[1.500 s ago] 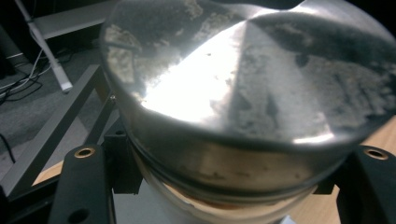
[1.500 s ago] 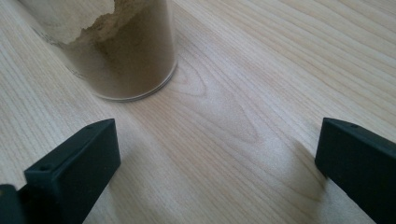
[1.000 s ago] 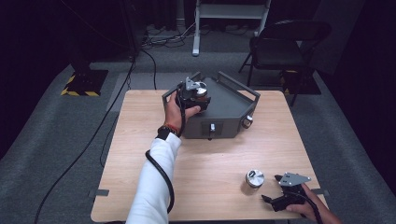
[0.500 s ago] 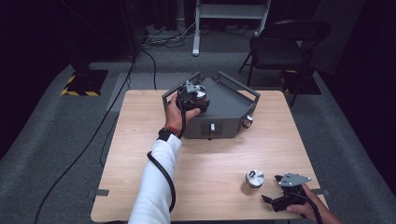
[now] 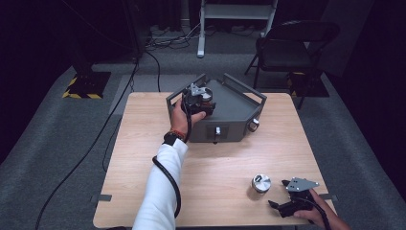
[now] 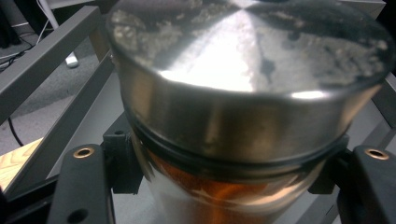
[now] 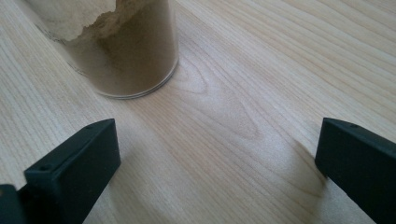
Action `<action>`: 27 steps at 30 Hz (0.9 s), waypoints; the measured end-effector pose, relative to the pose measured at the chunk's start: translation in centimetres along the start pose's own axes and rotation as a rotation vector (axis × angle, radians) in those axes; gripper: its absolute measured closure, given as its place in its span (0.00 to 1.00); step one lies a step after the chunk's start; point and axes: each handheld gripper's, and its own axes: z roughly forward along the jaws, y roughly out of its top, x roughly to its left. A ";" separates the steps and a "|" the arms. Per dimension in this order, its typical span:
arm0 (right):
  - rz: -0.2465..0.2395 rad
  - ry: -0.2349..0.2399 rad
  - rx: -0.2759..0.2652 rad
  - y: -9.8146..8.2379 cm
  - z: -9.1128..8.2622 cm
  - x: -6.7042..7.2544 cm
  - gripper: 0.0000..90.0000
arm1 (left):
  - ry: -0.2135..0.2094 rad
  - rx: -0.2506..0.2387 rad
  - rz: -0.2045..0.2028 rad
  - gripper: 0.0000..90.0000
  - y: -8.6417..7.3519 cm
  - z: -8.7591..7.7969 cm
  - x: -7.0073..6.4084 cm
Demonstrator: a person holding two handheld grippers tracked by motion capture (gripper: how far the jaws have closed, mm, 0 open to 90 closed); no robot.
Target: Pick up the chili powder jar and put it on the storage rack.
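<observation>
The jar point(image 6: 243, 116), steel-lidded with orange powder inside, is cut off at its base in the left gripper view; the left gripper point(image 5: 200, 98) is clamped on it over the grey rack point(image 5: 237, 103). The right gripper point(image 5: 292, 201) rests with jaws apart near a second jar point(image 5: 261, 184) on the table point(image 5: 143, 158).
</observation>
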 end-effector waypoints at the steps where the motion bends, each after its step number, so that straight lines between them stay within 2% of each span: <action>1: 0.000 0.000 0.000 0.0 0.0 0.0 0.00 | -0.001 0.000 -0.002 0.30 0.1 -0.1 0.0; 3: 0.000 0.000 0.000 0.0 0.0 0.0 0.00 | 0.006 -0.011 0.000 0.22 0.3 -0.1 -0.2; 5: 0.000 0.000 0.000 0.0 0.0 0.0 0.00 | 0.046 -0.029 0.009 0.12 0.5 -0.3 -1.0; 8: 0.000 0.000 0.000 0.0 0.0 0.0 0.00 | 0.050 -0.047 0.013 0.05 0.9 -0.8 -1.3; 13: 0.000 0.000 0.000 0.0 0.0 0.0 0.00 | 0.060 -0.054 0.040 0.02 1.6 -1.4 -1.7; 15: 0.000 0.000 0.001 0.0 0.0 0.0 0.00 | 0.052 -0.065 0.041 0.01 1.9 -2.0 -1.7; 23: 0.000 0.000 0.001 0.0 0.0 0.0 0.00 | 0.067 -0.082 0.097 0.00 3.1 -4.0 -2.3; 27: 0.001 -0.001 0.000 0.0 0.0 0.0 0.00 | 0.058 -0.099 0.107 0.00 3.4 -4.9 -2.3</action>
